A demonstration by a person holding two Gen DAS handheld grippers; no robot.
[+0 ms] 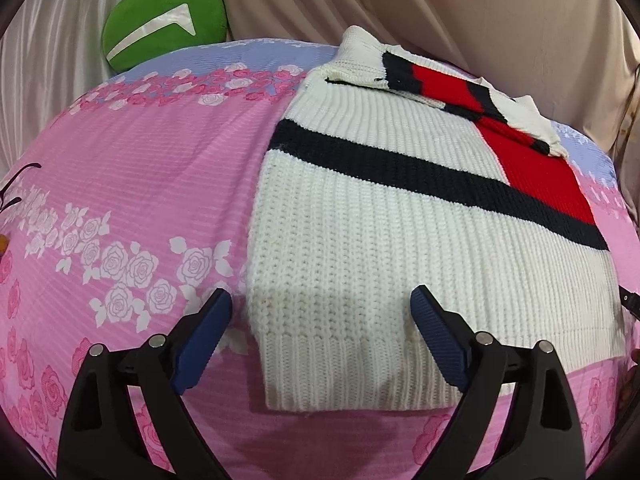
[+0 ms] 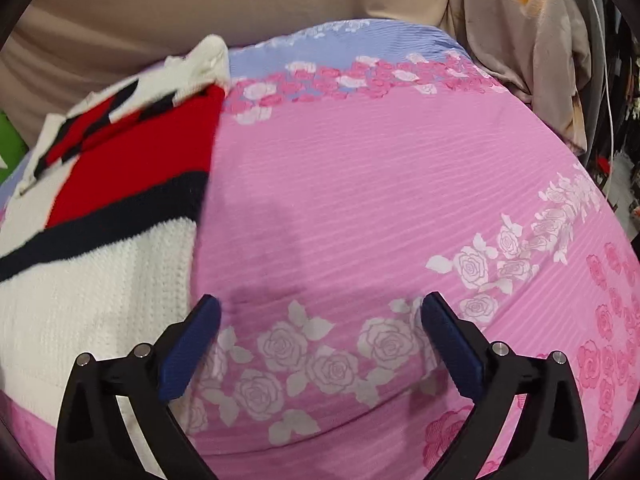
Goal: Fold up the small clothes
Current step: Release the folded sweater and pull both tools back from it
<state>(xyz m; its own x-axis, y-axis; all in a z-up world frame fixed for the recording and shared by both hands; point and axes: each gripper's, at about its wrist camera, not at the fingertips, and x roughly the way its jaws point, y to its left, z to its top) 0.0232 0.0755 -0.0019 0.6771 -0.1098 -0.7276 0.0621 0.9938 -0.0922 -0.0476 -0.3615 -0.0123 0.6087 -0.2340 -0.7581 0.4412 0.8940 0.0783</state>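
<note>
One white ribbed sweater (image 1: 360,240), navy-striped with red panel, lies folded; both grippers' jaws gape wide.

There are no words, numbers or brand names to read in either view. The only sign is a white arrow-like mark on the round green soft cushion (image 1: 160,28) at the back of the bed, and it has no letters. A dark curly line sits at the left edge of the pink bed sheet with roses (image 1: 140,168), but it is cut off and cannot be read.
</note>
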